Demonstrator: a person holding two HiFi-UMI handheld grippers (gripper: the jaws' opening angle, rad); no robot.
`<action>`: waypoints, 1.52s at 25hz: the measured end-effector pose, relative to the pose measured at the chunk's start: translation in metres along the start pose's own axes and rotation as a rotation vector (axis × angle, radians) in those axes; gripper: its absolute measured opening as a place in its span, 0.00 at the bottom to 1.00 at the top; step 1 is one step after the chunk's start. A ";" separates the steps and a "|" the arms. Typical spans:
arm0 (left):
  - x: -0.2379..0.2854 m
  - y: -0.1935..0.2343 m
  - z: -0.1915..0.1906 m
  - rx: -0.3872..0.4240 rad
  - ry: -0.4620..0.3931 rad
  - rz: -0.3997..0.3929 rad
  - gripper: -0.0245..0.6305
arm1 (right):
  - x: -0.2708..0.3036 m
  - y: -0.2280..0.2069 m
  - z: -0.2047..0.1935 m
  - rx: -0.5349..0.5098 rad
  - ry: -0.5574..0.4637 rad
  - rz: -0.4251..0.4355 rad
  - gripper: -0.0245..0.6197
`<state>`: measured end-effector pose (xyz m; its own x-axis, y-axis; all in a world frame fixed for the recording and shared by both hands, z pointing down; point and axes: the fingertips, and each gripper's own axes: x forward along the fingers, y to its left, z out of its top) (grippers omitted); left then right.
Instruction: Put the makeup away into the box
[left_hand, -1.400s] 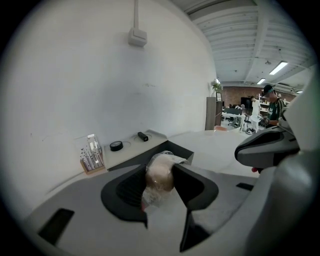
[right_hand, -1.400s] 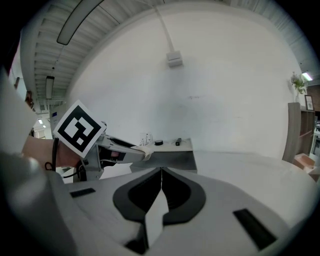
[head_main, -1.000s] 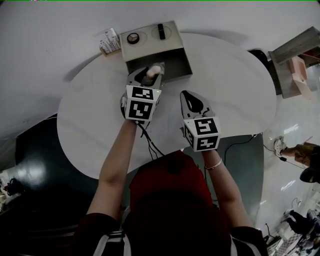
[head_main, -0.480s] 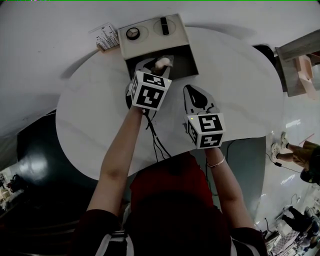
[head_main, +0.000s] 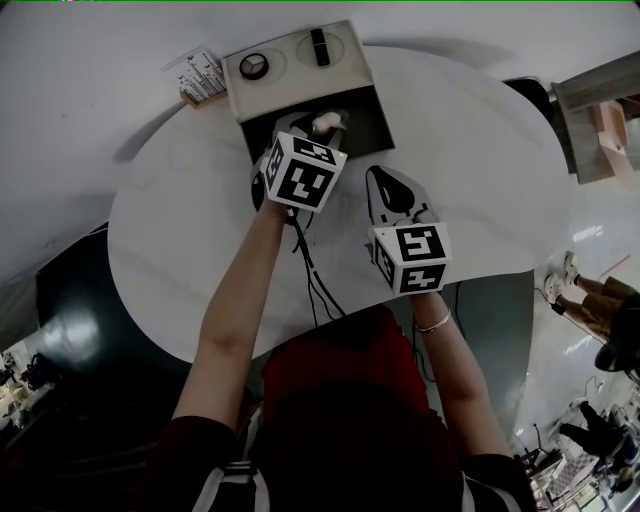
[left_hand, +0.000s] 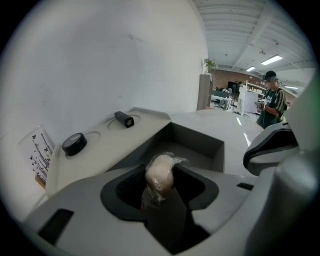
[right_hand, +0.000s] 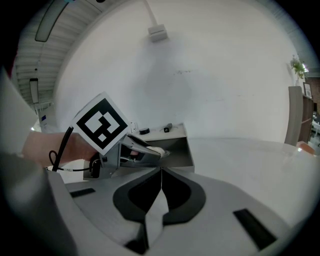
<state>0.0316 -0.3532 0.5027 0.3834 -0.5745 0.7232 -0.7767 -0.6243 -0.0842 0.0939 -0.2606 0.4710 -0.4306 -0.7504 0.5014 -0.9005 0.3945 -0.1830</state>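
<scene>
Two grippers hang over the white table (head_main: 470, 180). The left gripper (head_main: 318, 124) pinches a pale, plastic-wrapped sponge (left_hand: 159, 174) between its jaws, tilted down over the near edge of the open compartment of the box (head_main: 372, 108). Whether the sponge touches the box I cannot tell. The right gripper (right_hand: 161, 172) sits just beside the left one, nearer the person, its jaws pressed together with nothing between them. On the box's flat top lie a round black compact (head_main: 253, 67) and a dark tube (head_main: 320, 47), each in a shallow hollow. A printed card (head_main: 195, 72) stands just left of the box.
</scene>
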 end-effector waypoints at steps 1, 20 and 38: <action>0.002 0.000 -0.001 0.002 0.005 -0.003 0.32 | 0.000 0.000 -0.001 0.002 0.002 0.001 0.06; 0.010 -0.007 -0.008 0.023 0.056 -0.032 0.38 | -0.002 -0.002 -0.006 0.017 0.021 0.004 0.06; -0.032 -0.008 0.005 -0.036 -0.050 -0.049 0.39 | -0.011 0.009 0.006 0.010 -0.013 0.013 0.06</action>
<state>0.0277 -0.3324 0.4773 0.4450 -0.5698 0.6909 -0.7734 -0.6334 -0.0243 0.0900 -0.2522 0.4593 -0.4434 -0.7517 0.4882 -0.8951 0.3994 -0.1980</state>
